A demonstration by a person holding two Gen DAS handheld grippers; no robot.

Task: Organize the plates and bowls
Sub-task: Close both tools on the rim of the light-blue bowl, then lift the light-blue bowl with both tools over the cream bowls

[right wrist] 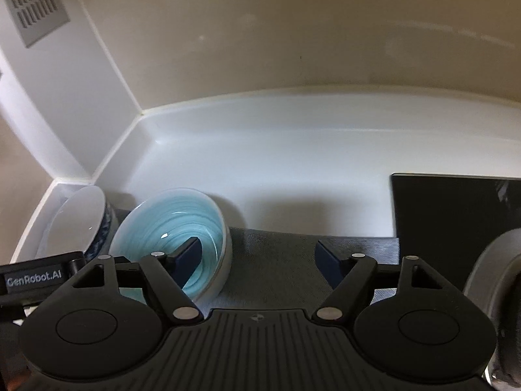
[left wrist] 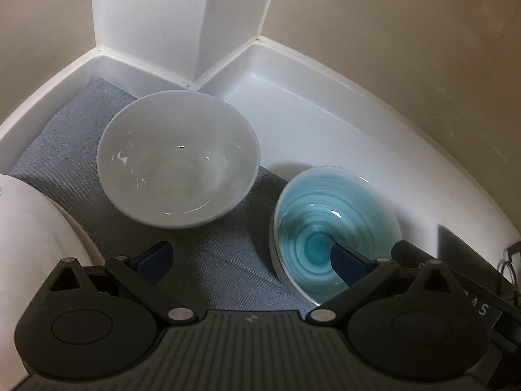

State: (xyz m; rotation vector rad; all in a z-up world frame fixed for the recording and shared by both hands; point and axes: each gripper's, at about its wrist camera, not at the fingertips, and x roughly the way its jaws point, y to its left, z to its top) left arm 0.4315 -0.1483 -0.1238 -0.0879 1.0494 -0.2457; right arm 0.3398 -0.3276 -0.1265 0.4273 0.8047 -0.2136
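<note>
Two bowls sit on a grey mat (left wrist: 208,260) spread over a white counter (left wrist: 309,110), tucked into the corner where a white pillar (left wrist: 182,16) meets the wall. The mat is presumably there to cushion the crockery and keep it from sliding. The white bowl (left wrist: 177,159) stands upright nearest the corner; from the right wrist view its outer wall shows a blue pattern. The blue bowl (left wrist: 335,231) sits just beside it, near the mat's edge, and looks tipped toward the camera, though the fisheye may account for that.

The left gripper (left wrist: 250,260) hangs over the mat with its fingers well apart and nothing between them; one fingertip overlaps the blue bowl in the picture, but I cannot tell whether it touches. The right gripper (right wrist: 260,257) is also spread wide and empty, its left finger appearing over the blue bowl's hollow and its right finger over bare mat. With both grippers pointed down at this bowl from either side, the likely aim is to take its rim and nest or stack it.

A white plate (left wrist: 35,234) curves in at the left edge of the left view, a grey rim (right wrist: 495,277) at the right of the other. A dark panel (right wrist: 456,205) lies on the counter beyond the mat
</note>
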